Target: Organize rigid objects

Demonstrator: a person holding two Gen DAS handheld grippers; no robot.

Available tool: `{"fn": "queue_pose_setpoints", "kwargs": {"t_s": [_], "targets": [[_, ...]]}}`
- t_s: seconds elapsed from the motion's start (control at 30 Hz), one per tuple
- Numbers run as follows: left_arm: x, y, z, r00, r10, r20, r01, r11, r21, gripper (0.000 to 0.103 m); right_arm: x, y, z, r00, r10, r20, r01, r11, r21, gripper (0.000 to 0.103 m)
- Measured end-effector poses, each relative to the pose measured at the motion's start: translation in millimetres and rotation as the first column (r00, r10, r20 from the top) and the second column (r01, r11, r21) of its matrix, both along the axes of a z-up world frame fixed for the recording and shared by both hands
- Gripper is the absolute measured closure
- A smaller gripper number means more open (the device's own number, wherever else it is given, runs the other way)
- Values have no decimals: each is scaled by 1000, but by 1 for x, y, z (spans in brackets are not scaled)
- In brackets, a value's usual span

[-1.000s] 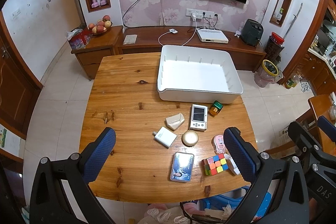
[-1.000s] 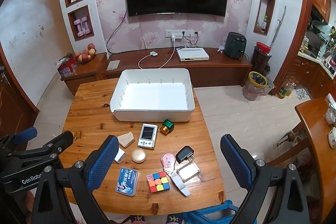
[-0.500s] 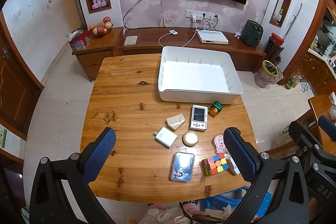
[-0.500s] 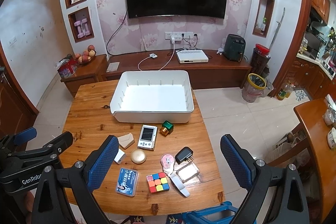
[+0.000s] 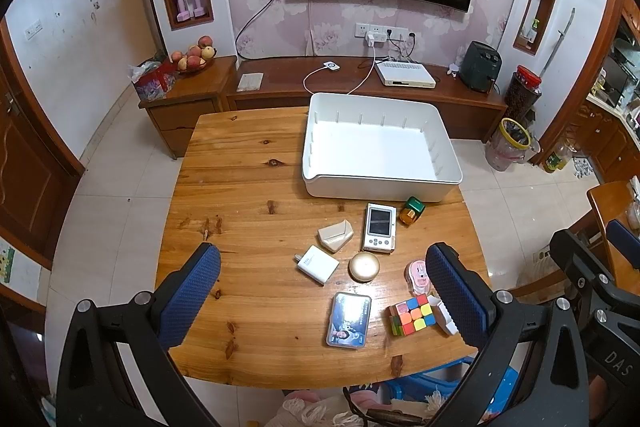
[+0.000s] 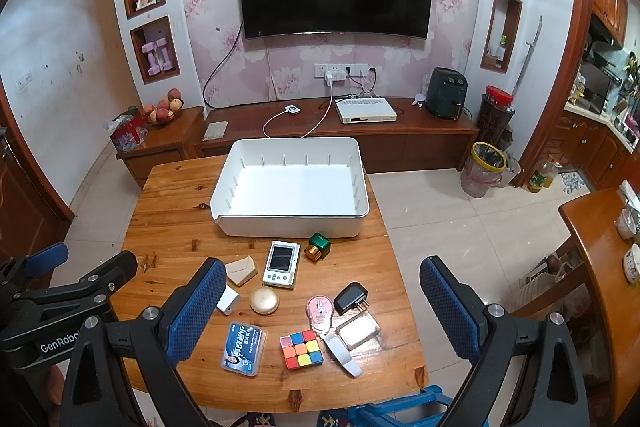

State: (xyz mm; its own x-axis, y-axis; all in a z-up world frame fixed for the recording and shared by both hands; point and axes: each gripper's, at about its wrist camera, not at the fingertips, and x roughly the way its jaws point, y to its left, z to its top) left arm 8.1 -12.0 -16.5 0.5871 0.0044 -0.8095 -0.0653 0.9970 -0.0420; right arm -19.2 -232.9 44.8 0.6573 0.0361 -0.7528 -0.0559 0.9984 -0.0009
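Holding both claws high over the table [image 5: 248, 187], you've changed almost nothing: left gripper [image 5: 320, 291] and right gripper [image 6: 322, 311] gape wide, empty, the bin [image 6: 292, 223] empty, the cube [image 6: 301, 349] and clutter unsorted beside it

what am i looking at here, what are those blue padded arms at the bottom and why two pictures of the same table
A person holds one grasping tool in each hand. Each tool carries a camera looking out along its two blue padded fingers, hence two views of one wooden table. The left tool and the right tool both hang open above it, holding nothing. On the table sit an empty white bin and small items waiting to be sorted: a colour cube, a black plug, a round gold case.
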Motion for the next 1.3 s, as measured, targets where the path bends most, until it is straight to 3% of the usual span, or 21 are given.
{"fn": "queue_pose_setpoints", "kwargs": {"t_s": [0.73, 0.97, 1.3], "targets": [[-1, -1, -1, 1000, 0, 1, 0, 1000, 2, 1, -1, -1, 0, 1000, -2, 0, 2, 1000, 2, 5], [-3, -3, 19, 1000, 2, -9, -2, 1000, -4, 1, -2, -6, 3, 1000, 0, -8, 0, 1000, 10, 5], [-7, -10, 7, 999, 13, -49, -15, 999, -33, 1, -4, -16, -11, 999, 44, -32, -42, 998, 52, 5]]}}
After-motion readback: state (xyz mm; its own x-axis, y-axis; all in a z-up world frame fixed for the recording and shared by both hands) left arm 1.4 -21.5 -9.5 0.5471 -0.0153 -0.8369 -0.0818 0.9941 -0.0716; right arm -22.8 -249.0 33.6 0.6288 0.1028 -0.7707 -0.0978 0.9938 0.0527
